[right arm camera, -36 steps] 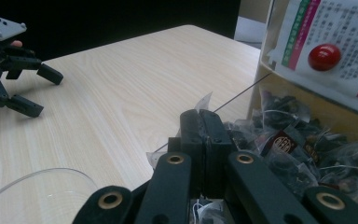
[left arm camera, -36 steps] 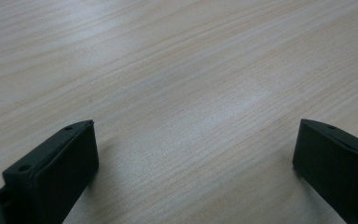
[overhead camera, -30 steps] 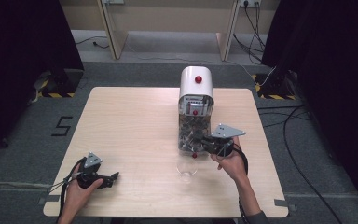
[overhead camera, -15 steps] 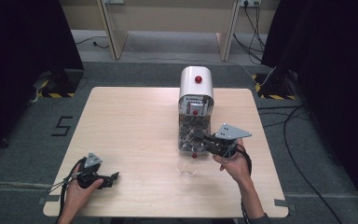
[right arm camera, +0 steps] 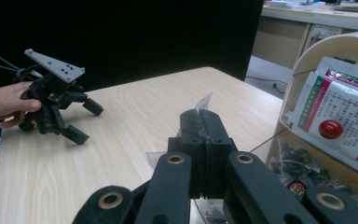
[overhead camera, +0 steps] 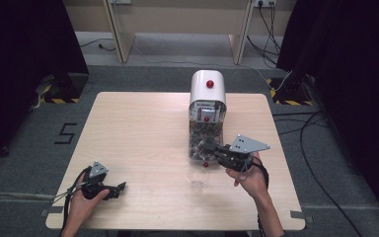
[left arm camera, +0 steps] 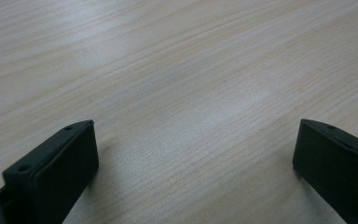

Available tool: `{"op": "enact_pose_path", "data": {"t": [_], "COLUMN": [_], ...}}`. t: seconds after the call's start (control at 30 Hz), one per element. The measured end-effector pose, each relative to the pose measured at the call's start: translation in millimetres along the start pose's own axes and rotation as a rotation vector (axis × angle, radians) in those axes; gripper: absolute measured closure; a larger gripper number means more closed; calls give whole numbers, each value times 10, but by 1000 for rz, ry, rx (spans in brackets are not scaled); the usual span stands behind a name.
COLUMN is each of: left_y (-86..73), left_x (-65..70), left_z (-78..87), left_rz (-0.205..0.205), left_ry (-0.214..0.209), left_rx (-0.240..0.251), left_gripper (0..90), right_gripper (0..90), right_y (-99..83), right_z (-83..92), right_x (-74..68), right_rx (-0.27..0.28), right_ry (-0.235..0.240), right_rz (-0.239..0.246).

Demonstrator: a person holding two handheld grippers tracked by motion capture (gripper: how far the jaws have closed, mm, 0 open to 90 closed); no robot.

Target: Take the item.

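Between the right gripper's [right arm camera: 200, 122] jaws, a small clear packet [right arm camera: 204, 103] is sitting pinched, the black pads pressing together on it with its crinkled corner poking out past the tips. Just below and to the left of that gripper in the high view, a clear cup [overhead camera: 198, 177] is standing on the wooden table [overhead camera: 138, 128], close to the jaws but not touching them. Directly ahead of the gripper, the white dispenser [overhead camera: 207, 116] with its red knob is rising beside it, its clear lower bin holding a heap of dark packets. Well apart, toward the person's other side, the left gripper [overhead camera: 113, 190] is resting low on the tabletop in the left hand [overhead camera: 86, 202], its jaws standing wide apart with bare wood showing between them.
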State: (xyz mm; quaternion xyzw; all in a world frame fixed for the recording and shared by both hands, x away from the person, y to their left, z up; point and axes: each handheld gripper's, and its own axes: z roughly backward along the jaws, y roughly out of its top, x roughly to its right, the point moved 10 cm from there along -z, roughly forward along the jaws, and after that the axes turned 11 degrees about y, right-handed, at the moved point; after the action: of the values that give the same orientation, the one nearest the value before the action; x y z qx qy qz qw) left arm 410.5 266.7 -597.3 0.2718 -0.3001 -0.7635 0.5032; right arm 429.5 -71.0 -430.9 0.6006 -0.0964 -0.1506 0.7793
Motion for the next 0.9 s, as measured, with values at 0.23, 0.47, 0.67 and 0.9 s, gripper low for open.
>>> {"op": "enact_pose_path", "data": {"t": [0.23, 0.47, 0.67, 0.9], "left_y": [0, 0, 0, 0], "left_x": [0, 0, 0, 0], "left_z": [0, 0, 0, 0], "left_rz": [0, 0, 0, 0], "left_ry": [0, 0, 0, 0], "left_rx": [0, 0, 0, 0], "left_gripper": [0, 0, 0, 0], "right_gripper": [900, 900, 900, 900], "right_y": [11, -26, -41, -76], "right_z": [93, 107, 92, 69], "right_x": [-103, -163, -207, -305], "right_rx": [9, 2, -1, -10], "right_ry": [15, 31, 44, 68], "right_rz": [0, -6, -3, -11]}}
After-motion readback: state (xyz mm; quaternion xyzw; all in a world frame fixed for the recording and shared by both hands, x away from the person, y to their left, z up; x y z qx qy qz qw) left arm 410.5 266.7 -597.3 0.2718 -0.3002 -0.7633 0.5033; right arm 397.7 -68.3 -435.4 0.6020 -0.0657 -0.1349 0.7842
